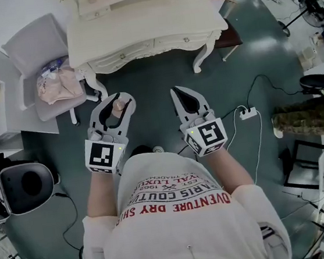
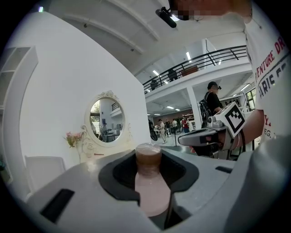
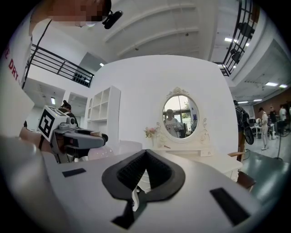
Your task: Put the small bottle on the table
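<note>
In the head view a small pink bottle (image 1: pixel 118 107) with a brown cap sits between the jaws of my left gripper (image 1: pixel 114 101), which is shut on it. The left gripper view shows the bottle (image 2: pixel 151 189) upright in the dark pads, cap up. My right gripper (image 1: pixel 178 91) hovers beside it, shut with nothing in it, and its own view shows its pads meeting at the tips (image 3: pixel 144 155). Both grippers hang over the green floor, just in front of the white dressing table (image 1: pixel 136 17). The table's oval mirror (image 3: pixel 180 116) stands ahead.
Left of the table a grey chair (image 1: pixel 26 46) holds a pink cloth bundle. A white power strip (image 1: pixel 246 112) and its cables lie on the floor at the right. A round black seat (image 1: pixel 31 183) is at my left. A white shelf unit (image 3: pixel 102 118) stands by the wall.
</note>
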Tool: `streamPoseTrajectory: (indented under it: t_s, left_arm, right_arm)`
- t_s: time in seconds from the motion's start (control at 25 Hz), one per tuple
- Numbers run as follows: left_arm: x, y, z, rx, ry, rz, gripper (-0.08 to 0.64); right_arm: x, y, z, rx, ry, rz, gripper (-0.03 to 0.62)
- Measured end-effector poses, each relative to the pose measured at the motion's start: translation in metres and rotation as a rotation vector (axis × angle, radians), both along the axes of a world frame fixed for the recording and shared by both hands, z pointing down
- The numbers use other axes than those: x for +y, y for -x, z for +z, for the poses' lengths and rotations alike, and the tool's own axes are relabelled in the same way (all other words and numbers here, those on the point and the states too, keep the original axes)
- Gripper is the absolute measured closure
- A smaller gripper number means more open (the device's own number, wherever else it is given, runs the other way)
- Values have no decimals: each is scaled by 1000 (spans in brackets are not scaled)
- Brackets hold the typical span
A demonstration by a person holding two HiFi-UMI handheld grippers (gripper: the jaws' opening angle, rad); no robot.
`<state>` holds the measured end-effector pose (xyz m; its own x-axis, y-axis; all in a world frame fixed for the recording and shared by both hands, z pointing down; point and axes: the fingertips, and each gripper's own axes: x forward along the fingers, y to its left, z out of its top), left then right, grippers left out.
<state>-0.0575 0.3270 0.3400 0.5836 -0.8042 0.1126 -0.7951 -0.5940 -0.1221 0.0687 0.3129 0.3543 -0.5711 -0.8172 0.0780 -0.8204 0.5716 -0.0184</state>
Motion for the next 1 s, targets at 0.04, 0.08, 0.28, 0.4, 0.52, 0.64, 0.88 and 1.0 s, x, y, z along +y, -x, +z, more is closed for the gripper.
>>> streamPoseTrajectory:
  t_s: [0.04, 0.08, 0.28, 0.4, 0.52, 0.64, 0.88, 1.0]
  left_arm:
    - [-2, -1, 1, 2, 3, -3, 423]
    - [-3, -3, 1, 5, 7, -6, 423]
    - [-24, -3, 4, 23, 14, -15, 423]
    - [-47, -2, 8, 29, 16, -15, 423]
    - [-73, -3, 11, 27, 24, -9, 423]
    - [-108, -1, 13, 27, 23, 8, 423]
    - [-200, 8, 13, 35, 19, 45, 423]
    - [-253, 15, 10, 36, 15, 71, 423]
  right_arm:
    - [-2, -2, 1, 3, 4, -2, 594]
    - [-4, -4, 3, 6, 8, -3, 594]
    - [-27, -5, 9, 7, 25, -3, 594]
    - [-48, -5, 14, 15, 32, 0, 594]
    - [-74, -7, 19, 20, 45, 10, 594]
    - [-109, -5, 21, 22, 53, 23, 594]
    - [-197, 7, 21, 38, 59, 43, 594]
    - [-250, 15, 18, 37, 61, 63, 594]
